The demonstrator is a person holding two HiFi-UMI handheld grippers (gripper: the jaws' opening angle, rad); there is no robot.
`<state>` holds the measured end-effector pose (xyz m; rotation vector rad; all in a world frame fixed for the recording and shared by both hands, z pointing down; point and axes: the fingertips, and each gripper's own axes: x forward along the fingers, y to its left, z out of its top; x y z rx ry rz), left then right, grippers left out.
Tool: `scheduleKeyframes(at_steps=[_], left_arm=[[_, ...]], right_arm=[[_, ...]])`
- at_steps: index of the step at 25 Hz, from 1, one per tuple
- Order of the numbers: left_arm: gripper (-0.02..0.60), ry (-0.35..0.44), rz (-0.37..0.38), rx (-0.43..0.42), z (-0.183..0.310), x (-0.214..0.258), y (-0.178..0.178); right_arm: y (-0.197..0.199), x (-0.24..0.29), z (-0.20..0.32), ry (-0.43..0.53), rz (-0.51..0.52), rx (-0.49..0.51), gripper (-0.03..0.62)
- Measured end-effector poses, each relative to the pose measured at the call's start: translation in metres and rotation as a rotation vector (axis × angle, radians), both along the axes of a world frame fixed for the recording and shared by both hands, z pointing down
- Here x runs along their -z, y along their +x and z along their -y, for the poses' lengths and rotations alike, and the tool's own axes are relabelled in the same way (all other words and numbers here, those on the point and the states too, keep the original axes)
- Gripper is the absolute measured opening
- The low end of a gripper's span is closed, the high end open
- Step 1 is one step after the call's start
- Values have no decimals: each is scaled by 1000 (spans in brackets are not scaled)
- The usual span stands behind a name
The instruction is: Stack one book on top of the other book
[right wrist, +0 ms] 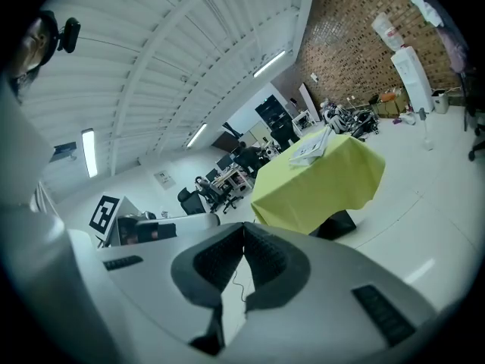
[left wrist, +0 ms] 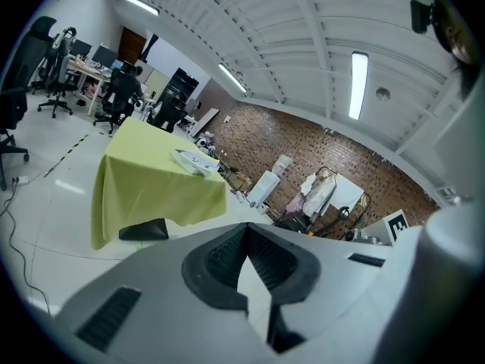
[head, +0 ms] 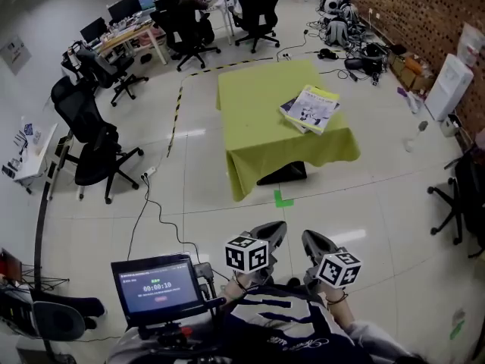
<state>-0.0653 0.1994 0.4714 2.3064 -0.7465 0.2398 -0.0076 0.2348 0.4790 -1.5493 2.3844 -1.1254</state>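
Observation:
Two books lie on the green-clothed table [head: 250, 120], a yellow-and-white one [head: 317, 106] resting on top of a darker one [head: 289, 109] near the table's right edge. The stack also shows in the left gripper view [left wrist: 194, 161] and in the right gripper view [right wrist: 311, 149], far off. My left gripper [head: 277, 229] and right gripper [head: 312, 238] are held low near my body, well short of the table. Both are shut with nothing between the jaws [left wrist: 244, 235] [right wrist: 243, 235].
Black office chairs [head: 91, 146] stand at the left, desks with people at the back [head: 186, 14]. A screen on a stand [head: 155, 287] is at my lower left. A cable [head: 151, 203] runs over the floor. A black wedge [head: 282, 174] lies under the table. Brick wall and clutter at right [head: 356, 44].

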Motion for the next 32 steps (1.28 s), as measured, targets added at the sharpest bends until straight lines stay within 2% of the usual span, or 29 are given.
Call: scheduleKeyframes(at_steps=[10,20,32], left_arm=[[5,20,47,-20,-5,0,9],[5,31,83,-6,-2,-3,-5],[5,20,51,28,4,-6,-26]], right_arm=[[6,0,-4,3,-1,11,-11],[-1,-1,0,11,-8,16,-11],[-11,-7,4,2,-22,15,-11]])
